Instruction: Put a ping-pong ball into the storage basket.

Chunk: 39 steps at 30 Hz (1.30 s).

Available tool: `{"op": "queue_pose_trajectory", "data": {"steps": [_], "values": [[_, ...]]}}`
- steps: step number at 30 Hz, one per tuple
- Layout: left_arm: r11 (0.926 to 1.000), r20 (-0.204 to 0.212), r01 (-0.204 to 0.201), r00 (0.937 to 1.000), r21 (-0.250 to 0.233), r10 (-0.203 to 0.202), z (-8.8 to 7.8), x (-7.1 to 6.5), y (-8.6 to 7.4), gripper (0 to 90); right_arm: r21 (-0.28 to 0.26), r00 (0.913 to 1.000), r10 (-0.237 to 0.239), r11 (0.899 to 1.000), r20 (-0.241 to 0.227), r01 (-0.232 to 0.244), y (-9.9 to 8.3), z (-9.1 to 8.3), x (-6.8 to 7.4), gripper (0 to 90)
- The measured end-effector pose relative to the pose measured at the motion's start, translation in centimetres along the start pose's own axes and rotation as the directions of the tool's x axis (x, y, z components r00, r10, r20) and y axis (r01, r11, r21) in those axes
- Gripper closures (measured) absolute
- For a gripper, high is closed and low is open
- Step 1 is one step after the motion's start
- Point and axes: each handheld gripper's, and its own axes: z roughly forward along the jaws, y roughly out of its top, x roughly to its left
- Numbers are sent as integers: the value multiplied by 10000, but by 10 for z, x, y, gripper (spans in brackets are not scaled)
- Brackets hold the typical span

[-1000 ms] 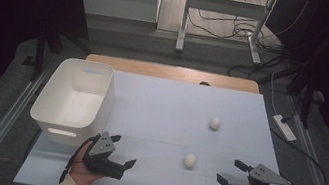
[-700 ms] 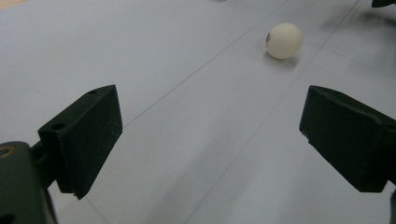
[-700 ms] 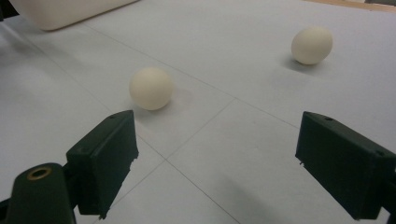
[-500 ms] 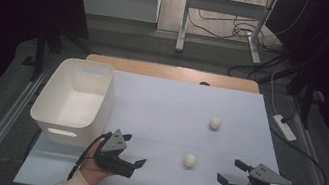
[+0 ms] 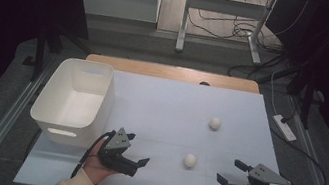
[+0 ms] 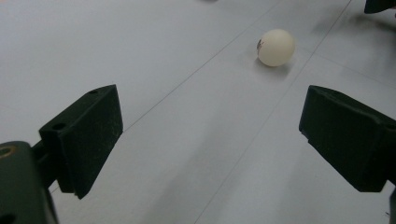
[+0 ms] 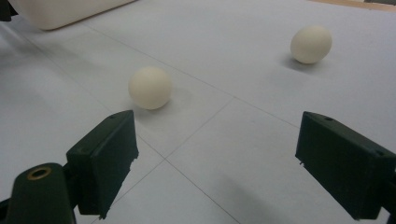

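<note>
I am holding the left gripper [image 5: 134, 155] with its fingers [image 6: 88, 135] spread wide apart and nothing between them, low over the bench [image 5: 165, 108]. Looking along those fingers in the left gripper view, I am seeing the near ball [image 6: 276, 47] ahead and a little to the right, sitting on the pale surface well clear of both pads, with a small dark mark on its side.

I am keeping the right gripper [image 5: 232, 172] open as well, its fingers [image 7: 105, 158] standing far apart and gripping nothing. In the right gripper view the near ball [image 7: 150, 87] is lying just beyond the left finger, not touching it, and the far ball [image 7: 311, 44] is resting farther off toward the upper right.

From the high view, the near ball [image 5: 190, 160] is lying between the two grippers, near the front edge of the bench, closer to the left gripper's tips than to the right's but apart from both. The far ball [image 5: 215, 123] is sitting farther back and slightly right. The white bin [image 5: 50, 114] is standing on the left part of the bench, just behind the left gripper, with my hand [image 5: 99, 168] below it.
</note>
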Motion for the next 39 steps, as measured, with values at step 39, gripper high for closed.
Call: {"op": "queue_pose_trajectory", "data": {"steps": [39], "values": [[9995,405,-263,9989,189,255,20,-6,23,72,43,10000,-22,10000,-7,22,0,1,0,128]]}}
